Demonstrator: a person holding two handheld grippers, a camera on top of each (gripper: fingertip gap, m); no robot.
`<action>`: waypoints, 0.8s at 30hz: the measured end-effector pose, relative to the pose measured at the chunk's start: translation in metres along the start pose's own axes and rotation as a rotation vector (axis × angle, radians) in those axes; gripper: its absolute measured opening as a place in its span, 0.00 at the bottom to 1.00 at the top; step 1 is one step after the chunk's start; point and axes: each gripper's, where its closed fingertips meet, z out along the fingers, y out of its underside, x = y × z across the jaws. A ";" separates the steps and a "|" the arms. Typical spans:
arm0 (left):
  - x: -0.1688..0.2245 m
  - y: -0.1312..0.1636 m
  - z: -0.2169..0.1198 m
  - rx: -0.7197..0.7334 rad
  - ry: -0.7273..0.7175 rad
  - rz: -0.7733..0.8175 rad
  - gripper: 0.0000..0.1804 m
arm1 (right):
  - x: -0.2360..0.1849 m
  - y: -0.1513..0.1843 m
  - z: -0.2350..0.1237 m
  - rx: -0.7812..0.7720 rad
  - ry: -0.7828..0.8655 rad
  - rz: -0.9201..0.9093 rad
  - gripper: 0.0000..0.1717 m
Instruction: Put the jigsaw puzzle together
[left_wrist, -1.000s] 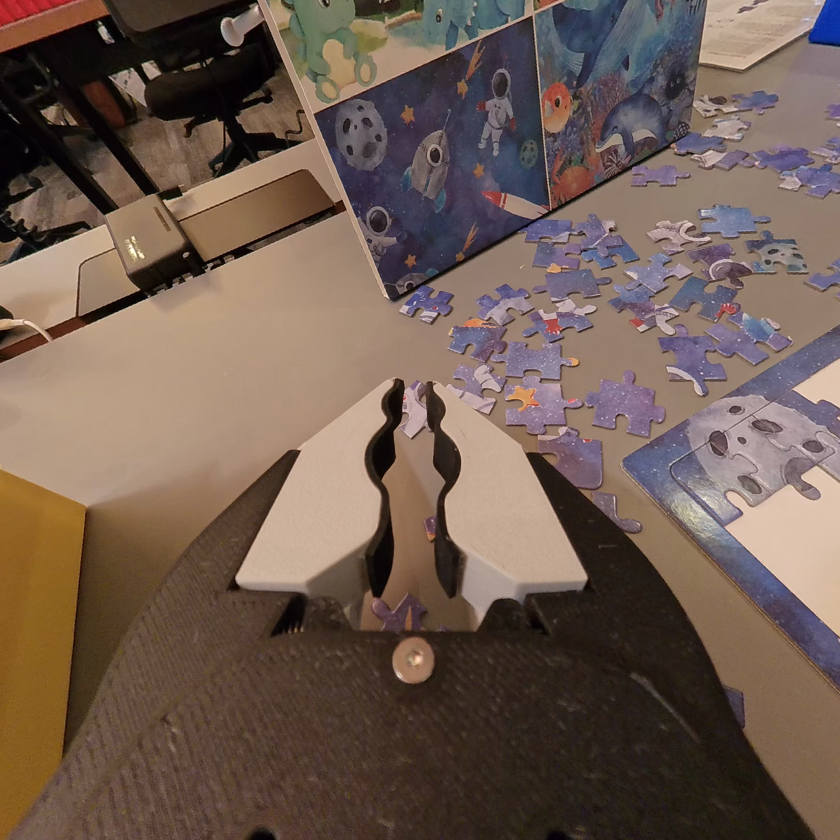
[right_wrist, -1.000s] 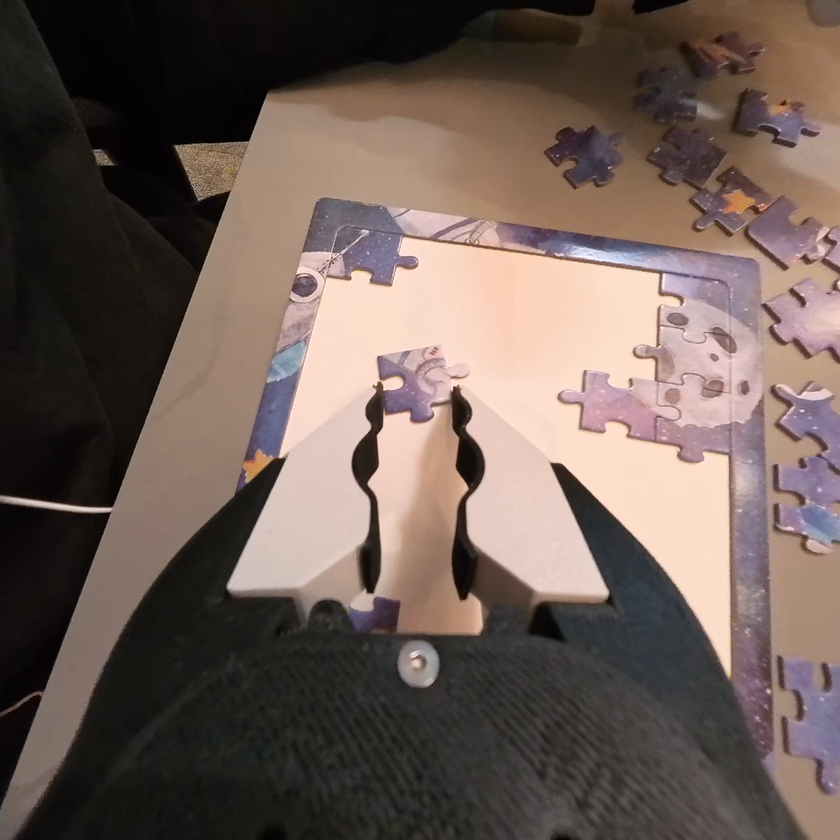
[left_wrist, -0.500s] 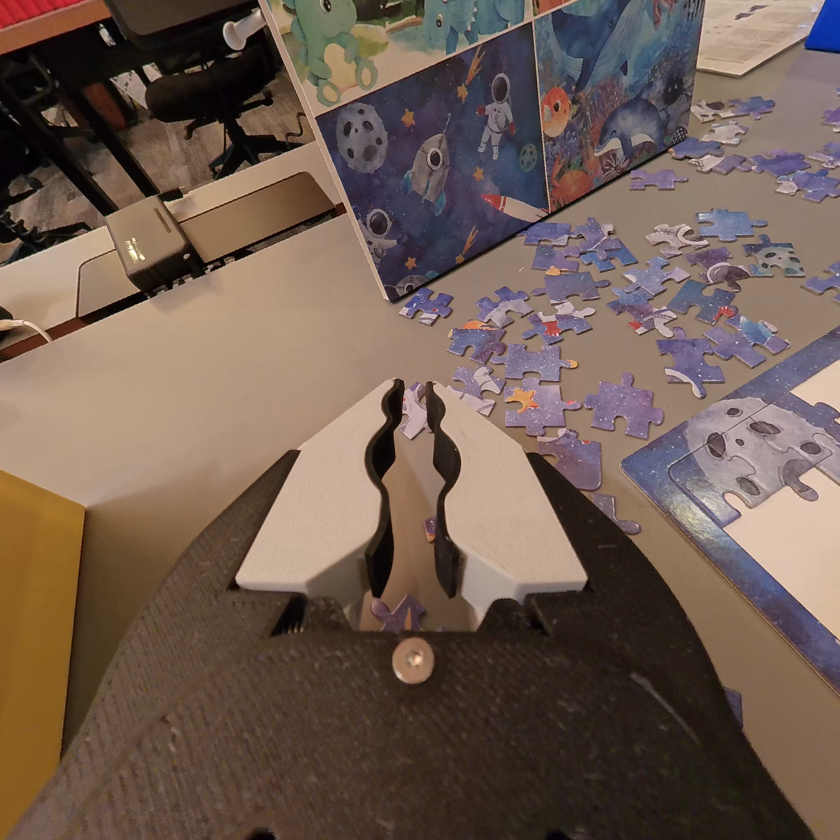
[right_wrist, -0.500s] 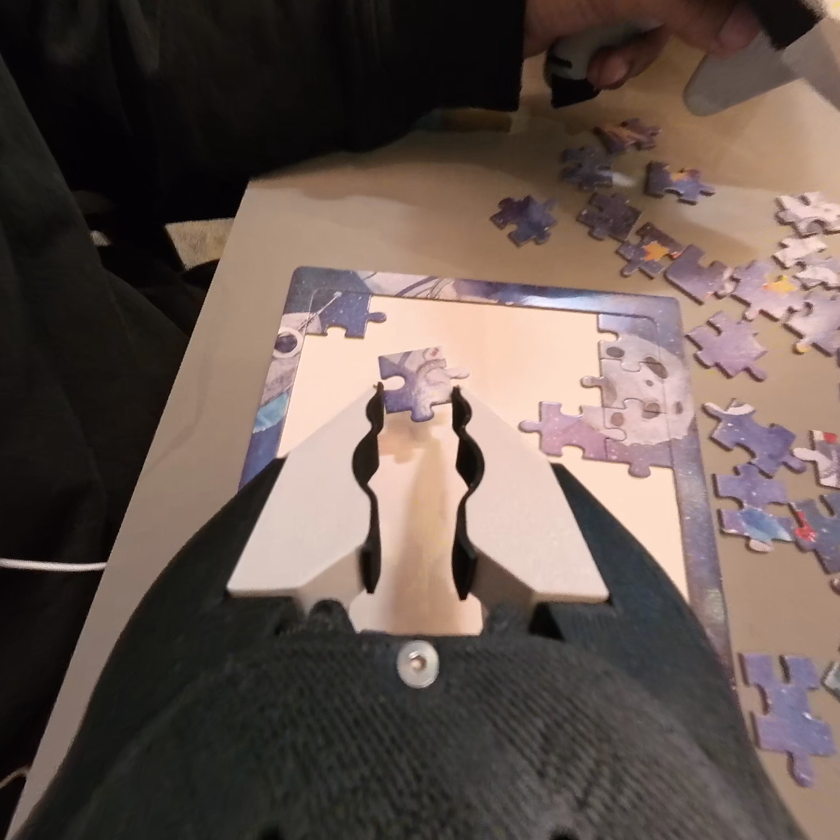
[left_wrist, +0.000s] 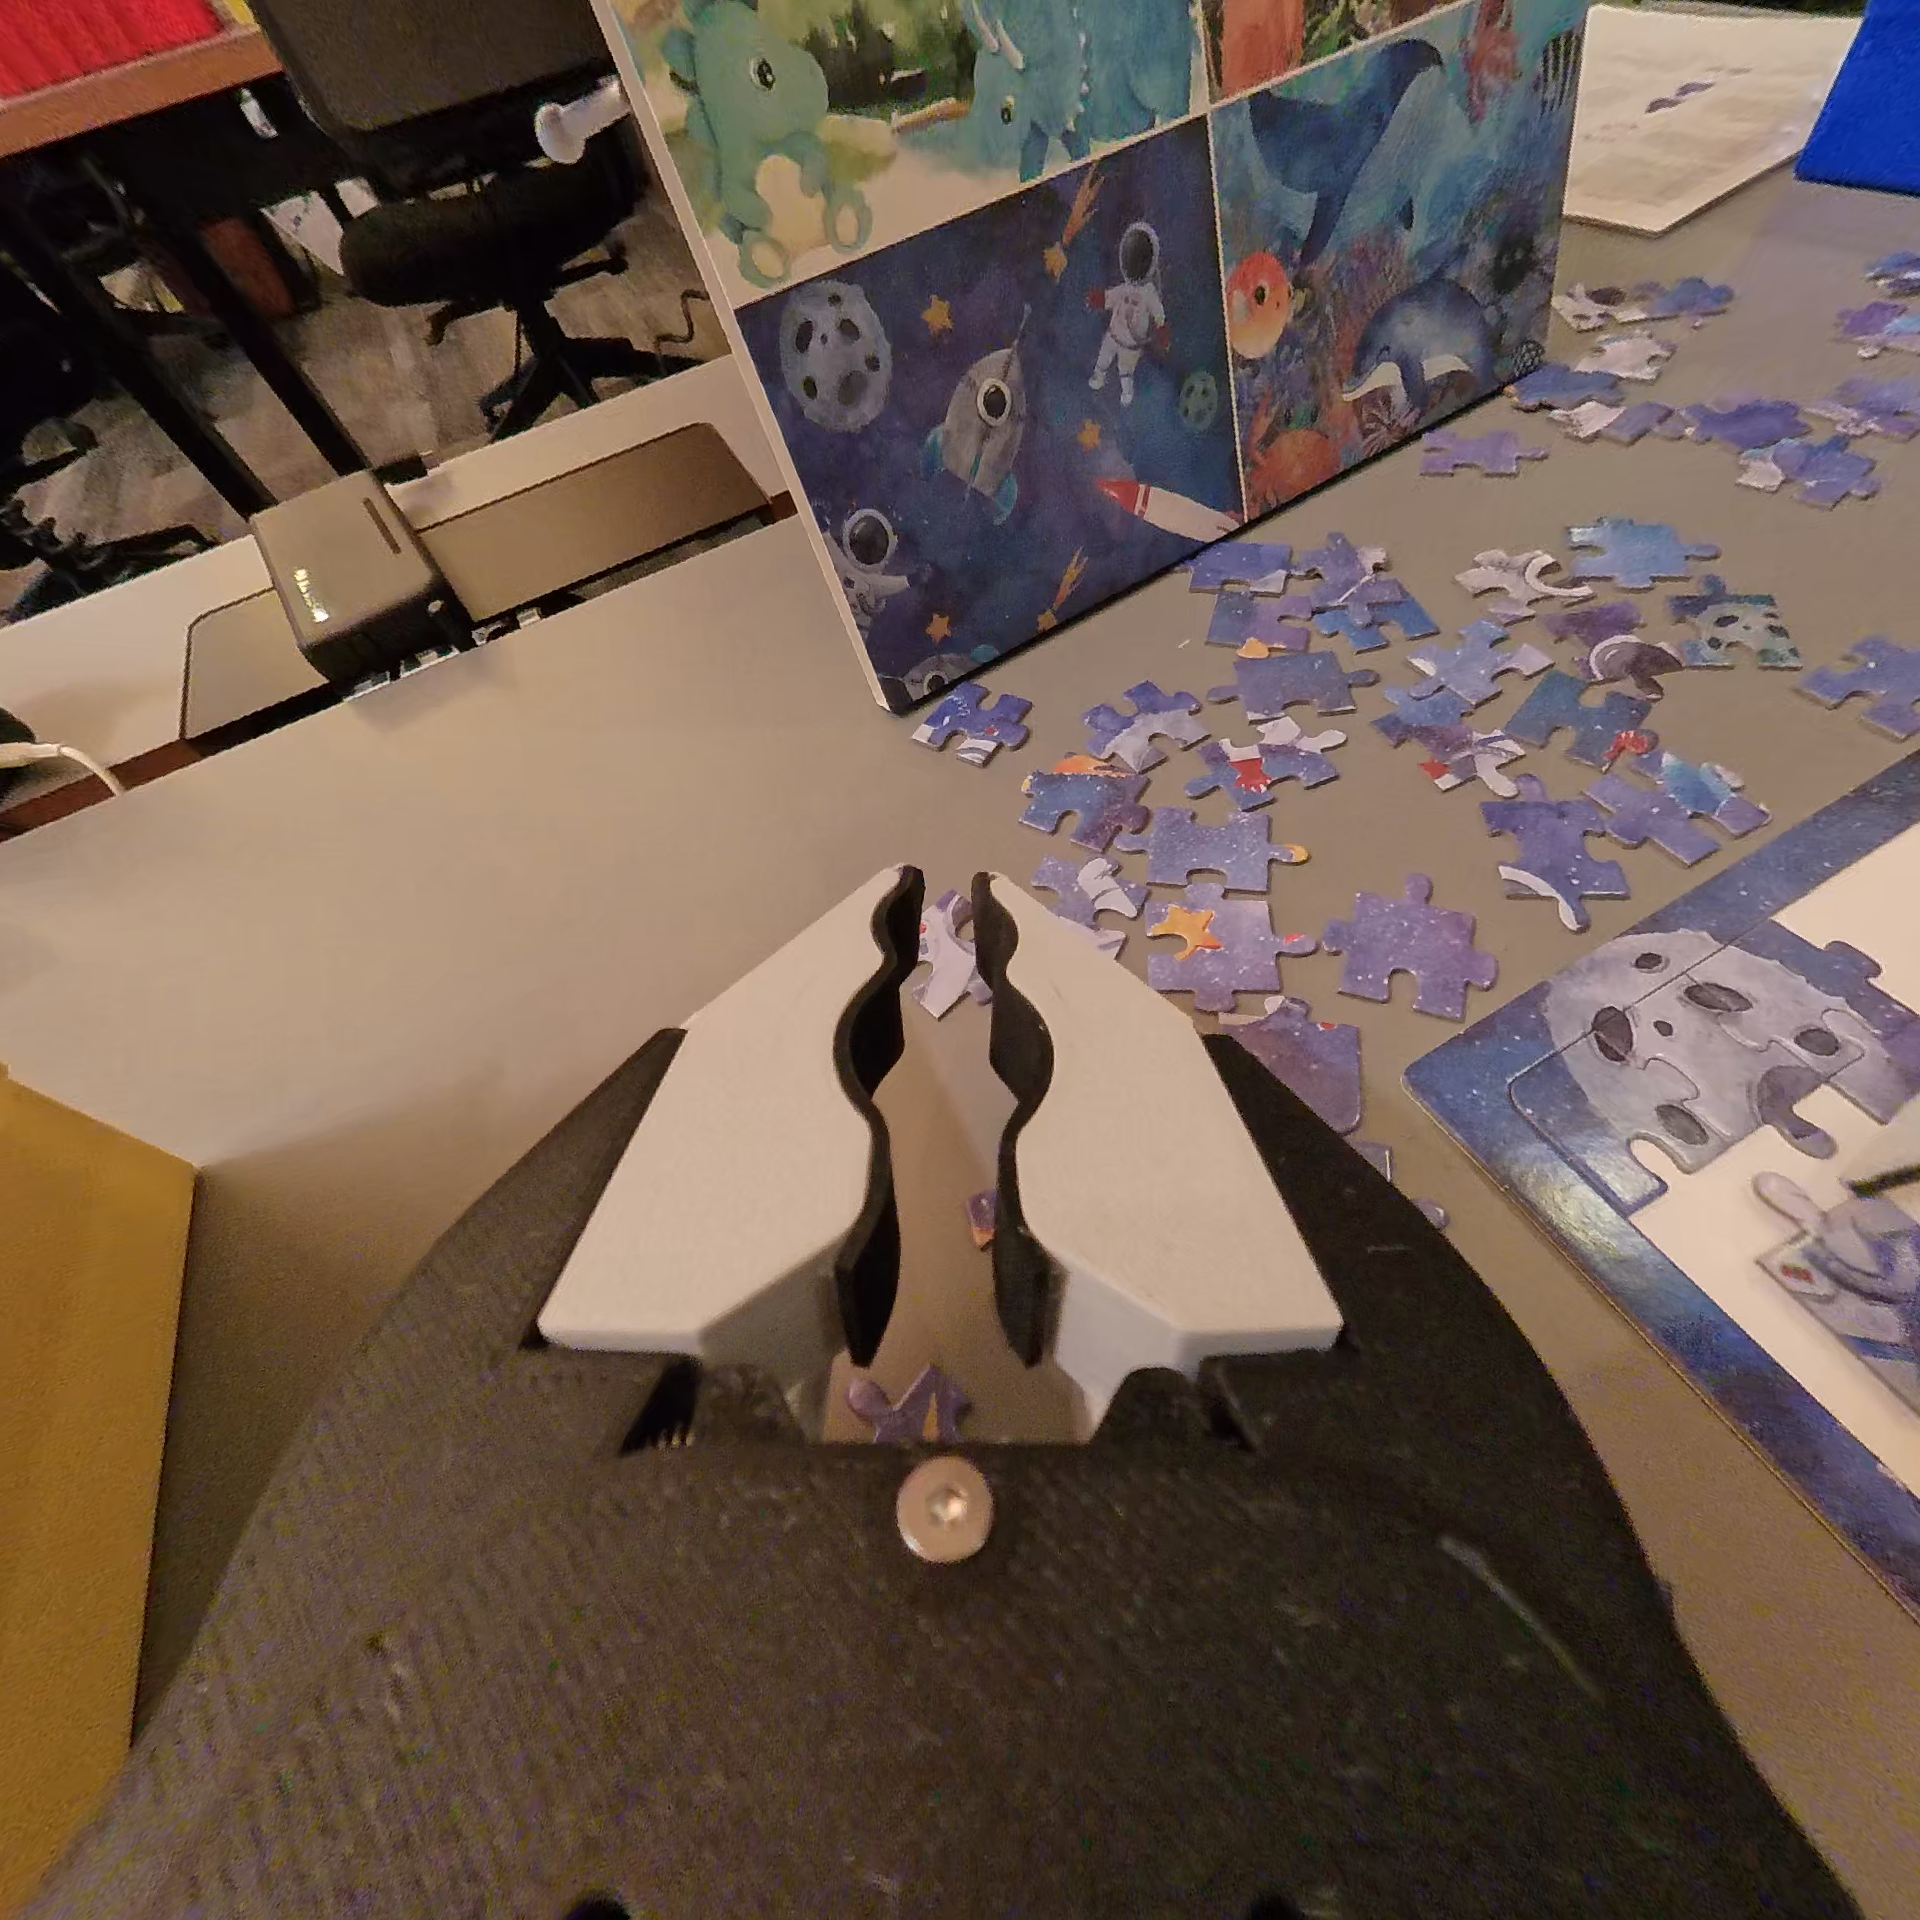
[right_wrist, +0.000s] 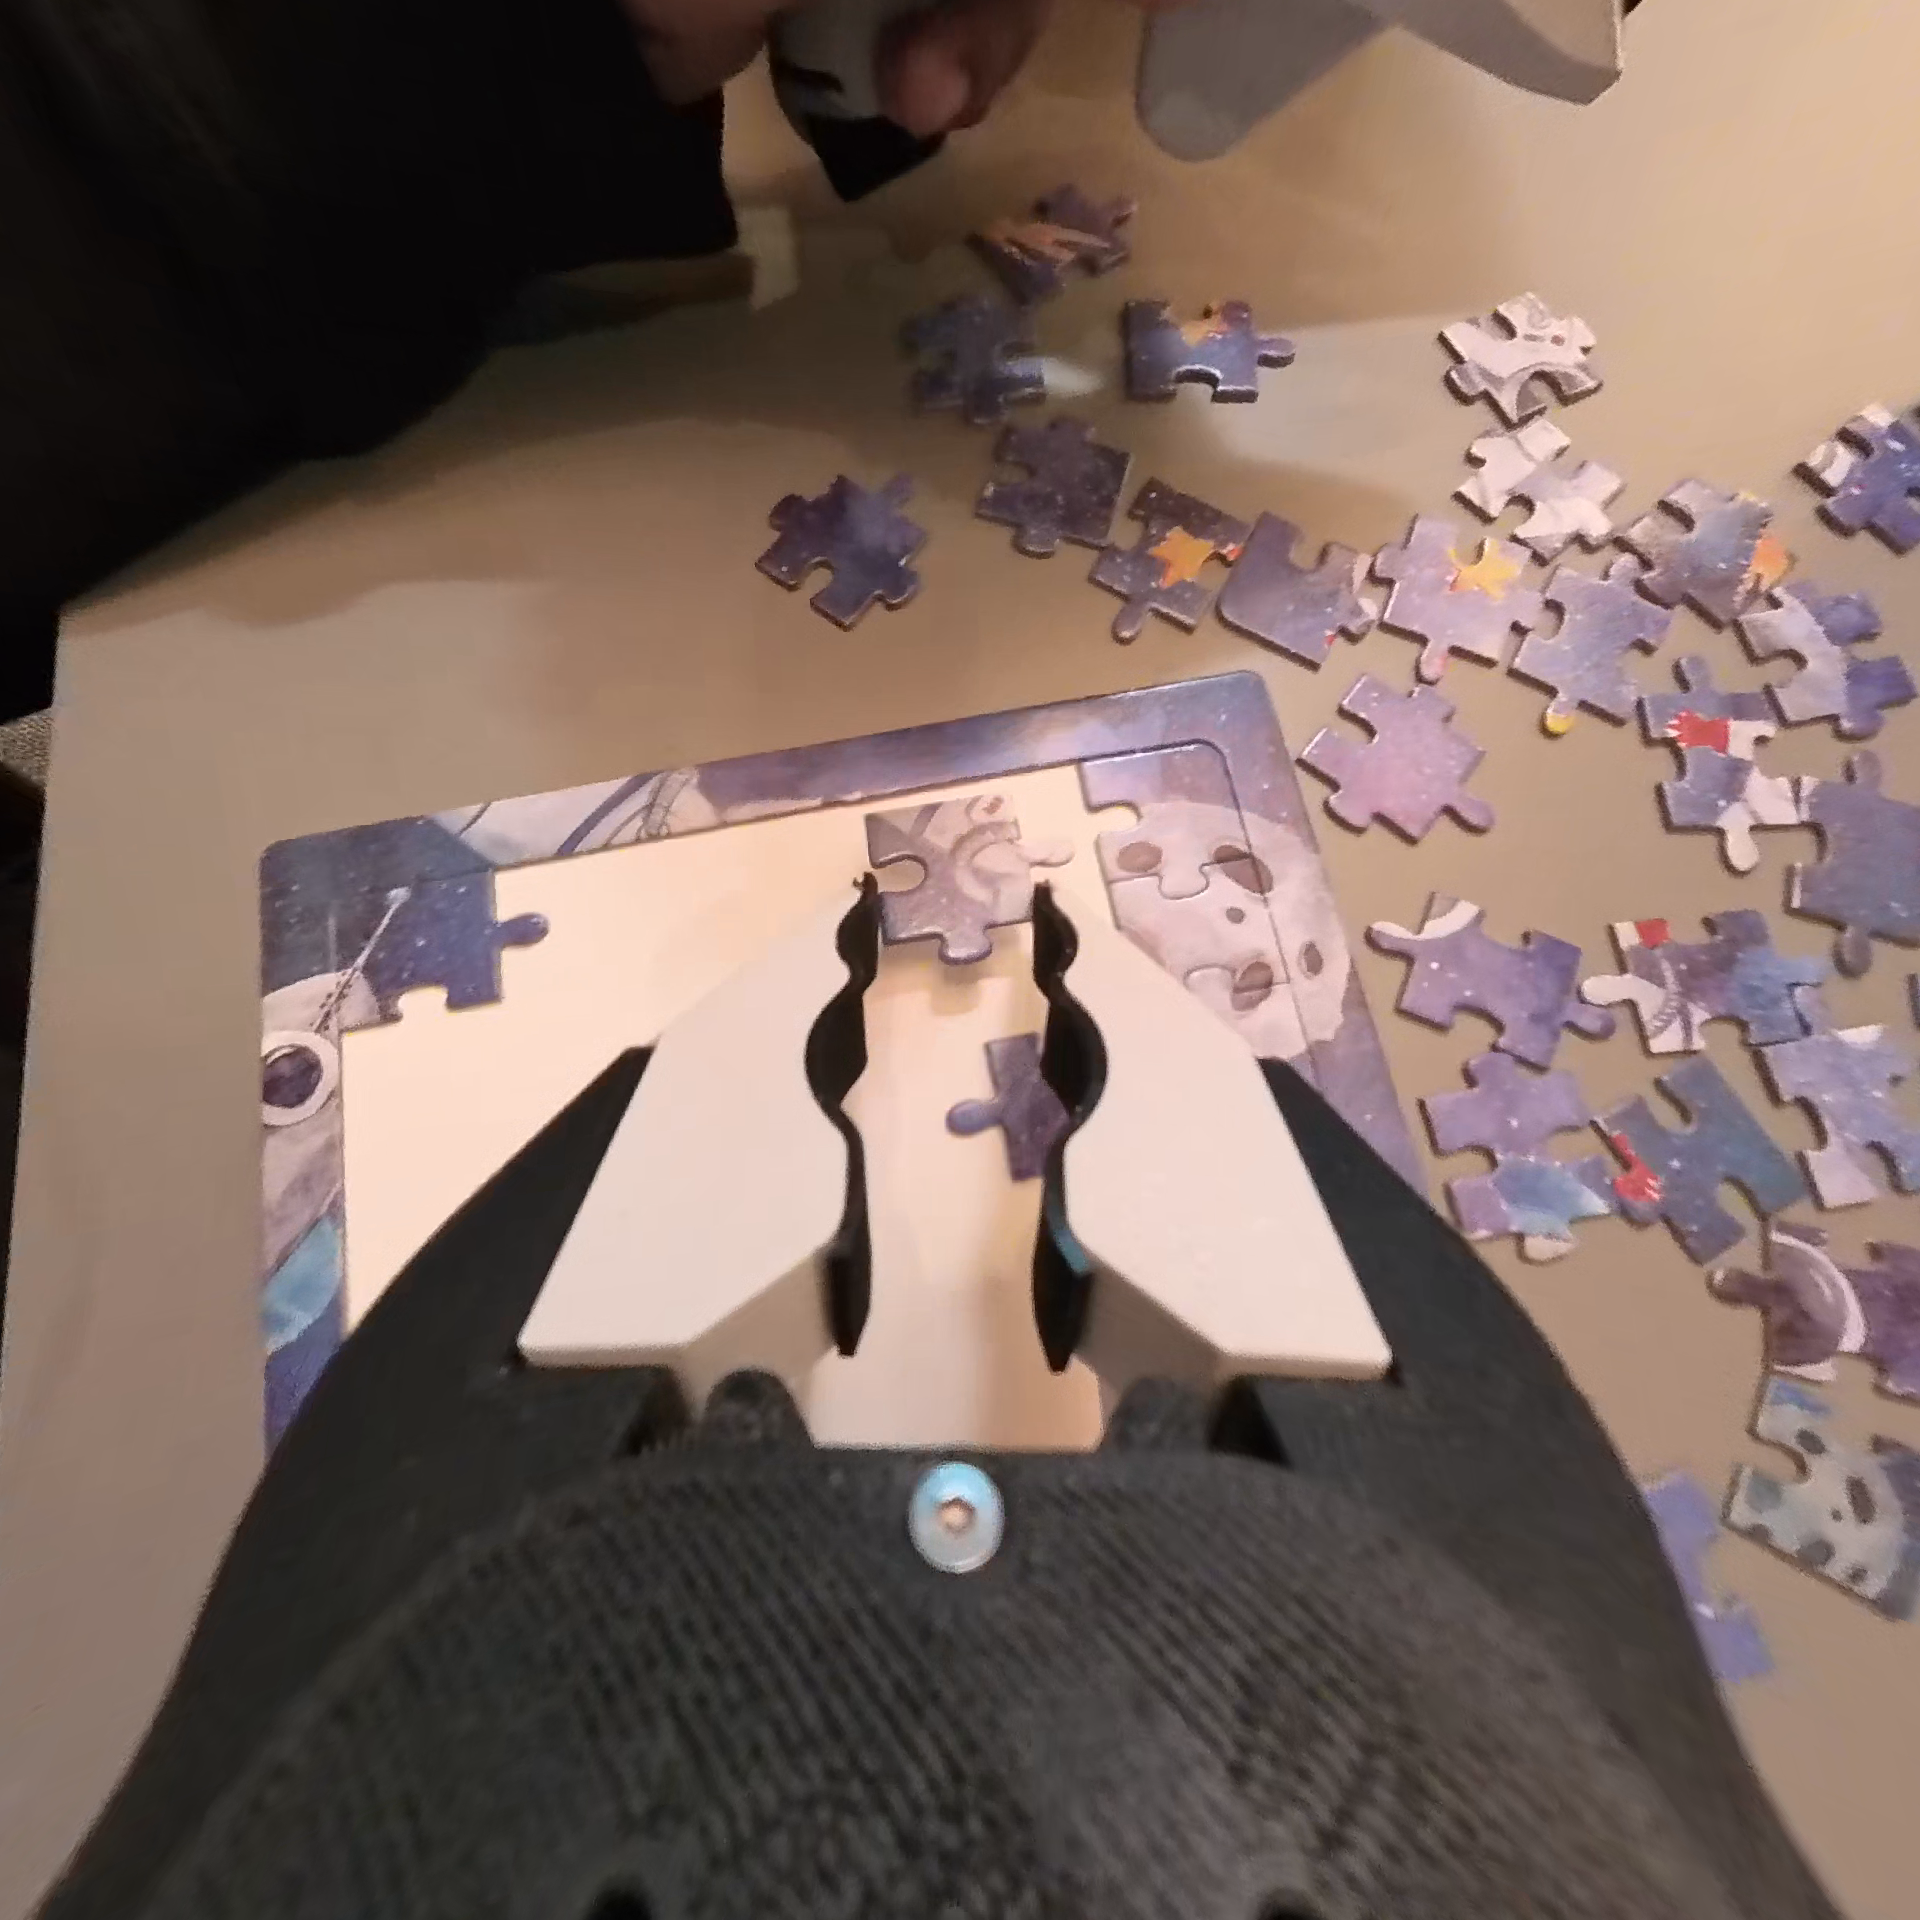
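— Where is there room on the table (left_wrist: 436, 914)?
— Bare from nine to eleven o'clock.
— And what blocks?
— Puzzle box (left_wrist: 1091, 343) standing at twelve, loose pieces (left_wrist: 1455, 727) scattered one to two, puzzle frame (left_wrist: 1538, 1132) at three.

The right gripper (right_wrist: 951, 902), clamping its puzzle piece (right_wrist: 951, 878), now hovers by the frame's (right_wrist: 1039, 727) far edge, beside the moon pieces (right_wrist: 1216, 904).

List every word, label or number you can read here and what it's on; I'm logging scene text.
Printed sheet at the table's far edge: lines of print, too small to read.
Puzzle box: pictures only, no words legible.
Dark device beyond the table: a lit mark, too blurred to read.
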 end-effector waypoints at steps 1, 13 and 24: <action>0.000 0.000 0.000 0.001 0.001 -0.001 0.04 | 0.002 0.000 0.001 -0.001 0.002 0.001 0.16; 0.000 0.001 0.001 -0.008 -0.003 0.006 0.04 | 0.015 -0.002 0.009 -0.008 0.007 0.020 0.16; 0.000 0.002 0.001 -0.011 -0.005 0.010 0.04 | 0.014 0.000 0.011 -0.021 0.015 -0.017 0.16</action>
